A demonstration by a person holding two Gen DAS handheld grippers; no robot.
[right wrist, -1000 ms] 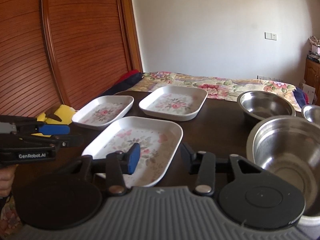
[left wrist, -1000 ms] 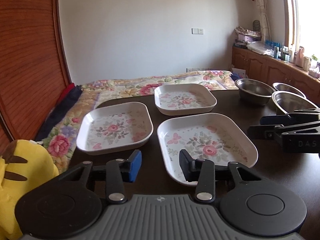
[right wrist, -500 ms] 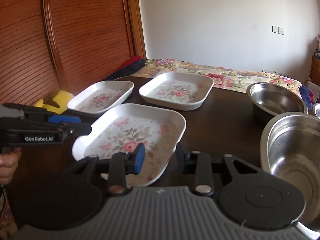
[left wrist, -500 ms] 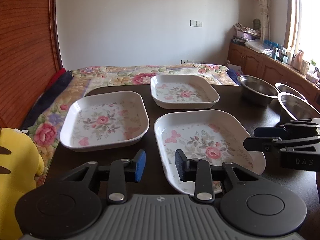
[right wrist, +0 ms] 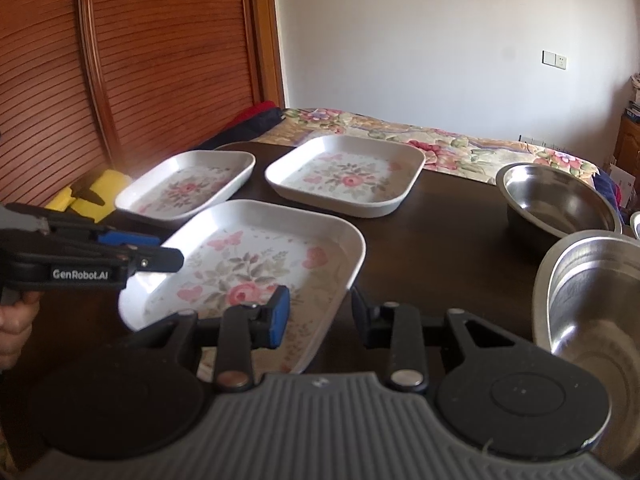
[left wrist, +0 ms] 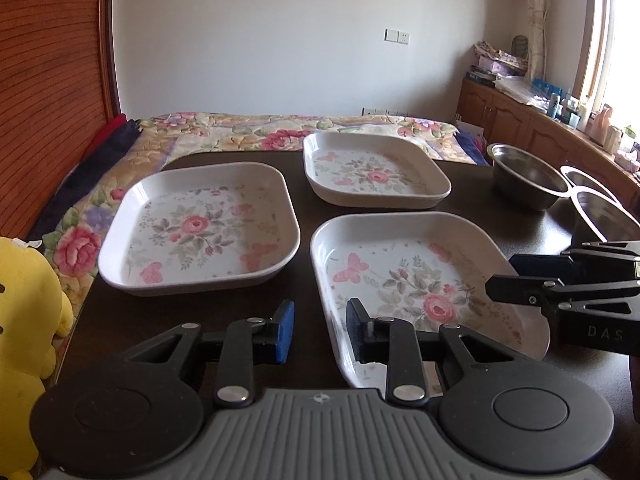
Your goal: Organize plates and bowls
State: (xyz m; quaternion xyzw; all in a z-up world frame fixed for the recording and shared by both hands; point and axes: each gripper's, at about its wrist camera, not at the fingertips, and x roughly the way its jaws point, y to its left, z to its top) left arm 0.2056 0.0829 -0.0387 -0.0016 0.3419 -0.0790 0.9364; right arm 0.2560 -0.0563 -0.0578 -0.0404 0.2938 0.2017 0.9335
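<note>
**Both grippers at the near plate's corners**

We see three white square floral-print plates on a dark brown wooden table [left wrist: 304,184]: the near plate [left wrist: 404,276], the left plate [left wrist: 200,228] and the far plate [left wrist: 372,172], each apart from the others with bare table showing between them. Our left gripper [left wrist: 320,326] is spread wide, its fingers straddling the near plate's left front rim without touching it as far as we can tell. Our right gripper [right wrist: 316,312] is also spread wide, astride the same plate's right front corner. Three round stainless steel bowls sit to the right: a far bowl [right wrist: 556,200], a near bowl [right wrist: 592,304] close beside our right gripper, and a third bowl [left wrist: 582,178] behind, only its rim showing. The left plate lies close to the table's left edge, beyond which sit a floral quilt [left wrist: 224,136] and a yellow plush toy [left wrist: 24,312]. A hand [right wrist: 14,320] grips the left gripper's handle
</note>
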